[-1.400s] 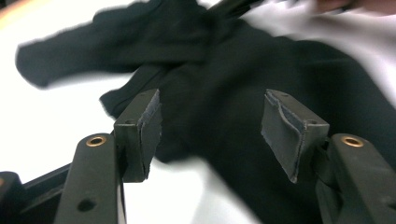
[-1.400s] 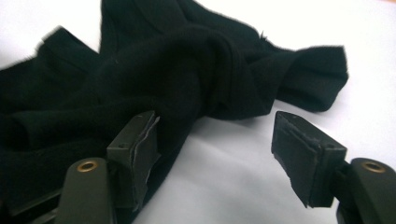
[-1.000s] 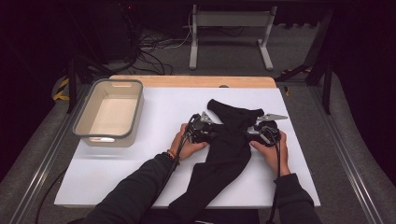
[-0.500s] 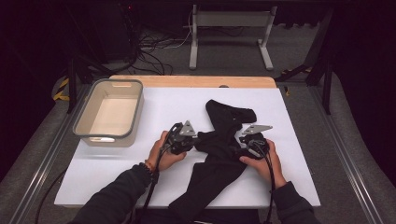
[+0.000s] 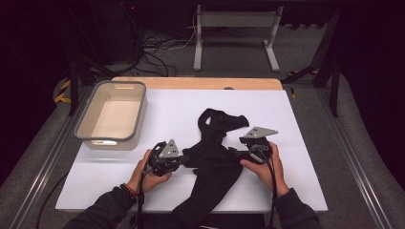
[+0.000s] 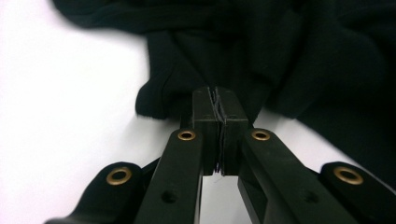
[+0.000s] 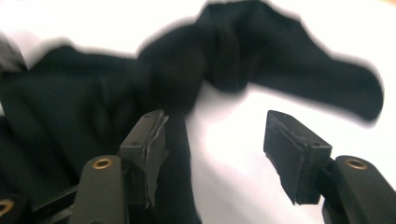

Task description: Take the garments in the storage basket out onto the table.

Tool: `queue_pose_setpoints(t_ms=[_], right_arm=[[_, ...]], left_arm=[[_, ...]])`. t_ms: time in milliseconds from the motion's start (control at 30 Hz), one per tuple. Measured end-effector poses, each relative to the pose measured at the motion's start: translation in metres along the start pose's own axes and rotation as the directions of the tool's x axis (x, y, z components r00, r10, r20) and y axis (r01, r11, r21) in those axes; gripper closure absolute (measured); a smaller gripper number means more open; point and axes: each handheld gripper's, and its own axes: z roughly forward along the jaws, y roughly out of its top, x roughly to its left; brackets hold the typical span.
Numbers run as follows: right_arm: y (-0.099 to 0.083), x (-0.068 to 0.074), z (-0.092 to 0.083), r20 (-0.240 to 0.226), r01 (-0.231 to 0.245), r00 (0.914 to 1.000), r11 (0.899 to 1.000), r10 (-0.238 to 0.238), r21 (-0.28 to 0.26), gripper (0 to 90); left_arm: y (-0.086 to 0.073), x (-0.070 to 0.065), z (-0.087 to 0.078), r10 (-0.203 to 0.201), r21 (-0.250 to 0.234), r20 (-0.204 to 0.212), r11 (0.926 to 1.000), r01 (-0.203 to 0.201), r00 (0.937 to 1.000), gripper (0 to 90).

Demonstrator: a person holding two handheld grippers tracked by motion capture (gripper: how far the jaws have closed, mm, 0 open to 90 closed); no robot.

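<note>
Left gripper [image 6: 215,100] pinching black garment [image 5: 215,157] edge; right gripper [image 7: 217,140] gaping, closing beside cloth. Am keeping fabric taut, seating right bite deeper.

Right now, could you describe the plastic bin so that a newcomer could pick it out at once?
Start at the white table top. At its far left corner stands the bin, apart from the black garment. It is the one rigid, pale, rectangular container, with a grey rim.
</note>
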Motion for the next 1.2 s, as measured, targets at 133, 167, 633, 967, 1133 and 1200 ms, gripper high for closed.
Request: queue_pose_setpoints(t_ms=[133, 167, 633, 967, 1133, 1200], right_arm=[[0.026, 0.013, 0.012, -0.003, 0.056, 0.9984, 0.997, -0.056, -0.056, 40.2], [0.033, 0.017, 0.018, -0.013, 0.075, 0.9970, 0.995, -0.076, -0.061, 39.8], [0.051, 0.024, 0.085, 0.021, 0.167, 0.9847, 0.973, -0.173, 0.160, 65.5], [0.054, 0.017, 0.030, 0.071, 0.179, 0.9815, 0.984, -0.178, -0.006, 84.9], [0.048, 0.006, -0.007, 0.111, 0.147, 0.9840, 0.987, -0.140, -0.067, 86.1], [0.043, 0.002, -0.017, 0.124, 0.127, 0.9854, 0.989, -0.117, -0.080, 86.4]], left_arm=[[-0.003, -0.003, 0.018, 0.009, 0.040, 0.022, 0.9992, -0.010, 0.9997, 87.9], [-0.003, -0.003, 0.020, 0.007, 0.041, 0.024, 0.9991, -0.008, 0.9997, 87.7], [-0.008, 0.004, 0.020, -0.038, 0.017, 0.057, 0.9992, 0.037, 0.9977, 87.7], [-0.007, 0.007, 0.008, -0.009, -0.002, 0.004, 1.0000, 0.009, 1.0000, 88.1], [-0.003, 0.008, -0.003, 0.000, -0.032, -0.023, 0.9995, -0.001, 0.9997, 88.3], [0.001, 0.008, -0.015, -0.005, -0.077, -0.030, 0.9971, 0.002, 0.9995, 88.3]])
